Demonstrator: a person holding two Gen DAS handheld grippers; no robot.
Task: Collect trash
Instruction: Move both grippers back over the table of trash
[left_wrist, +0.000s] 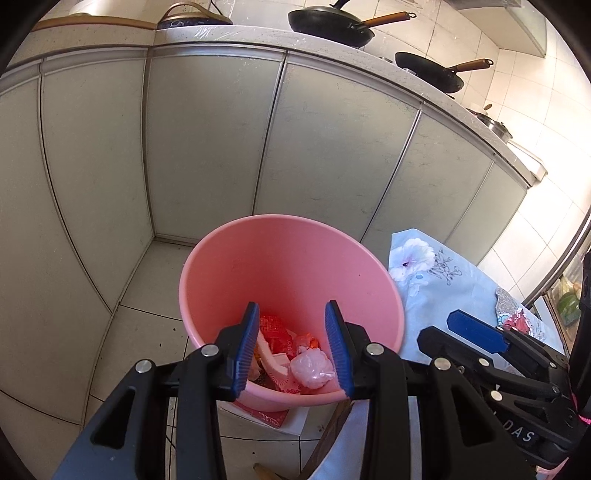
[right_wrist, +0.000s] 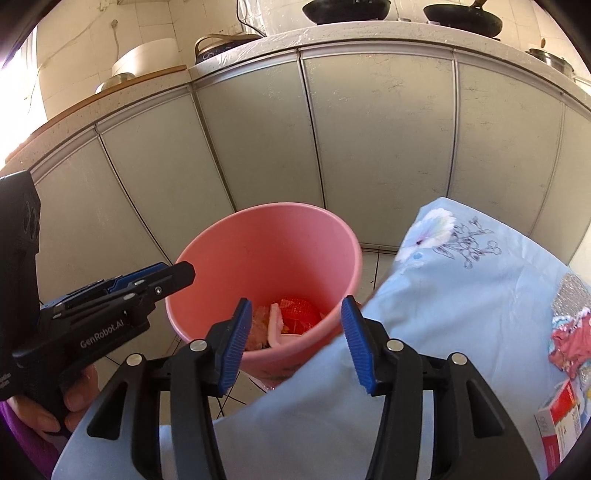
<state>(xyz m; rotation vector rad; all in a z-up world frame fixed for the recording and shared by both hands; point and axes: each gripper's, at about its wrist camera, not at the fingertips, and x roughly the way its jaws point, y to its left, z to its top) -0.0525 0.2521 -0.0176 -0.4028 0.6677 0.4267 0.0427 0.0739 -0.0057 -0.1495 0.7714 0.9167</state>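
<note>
On the floor, pink bin (left_wrist: 291, 266) stands upright — mouth upward.

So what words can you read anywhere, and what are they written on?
"GenRobot.AI": on the side of the left gripper, seen in the right wrist view.
"DAS": the visible end of a partly hidden word on the right gripper, in the left wrist view.
Print on the red-and-white box: too blurred to read.

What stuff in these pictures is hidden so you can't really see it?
- Bottom of the pink bucket: left wrist view, covered by trash and the left gripper.
- Red-and-white box: right wrist view, cut off by the picture edge; print too small to read.
- Table under the blue floral cloth: both views, cloth covers it.
- Inside the woks: seen side-on.
</note>
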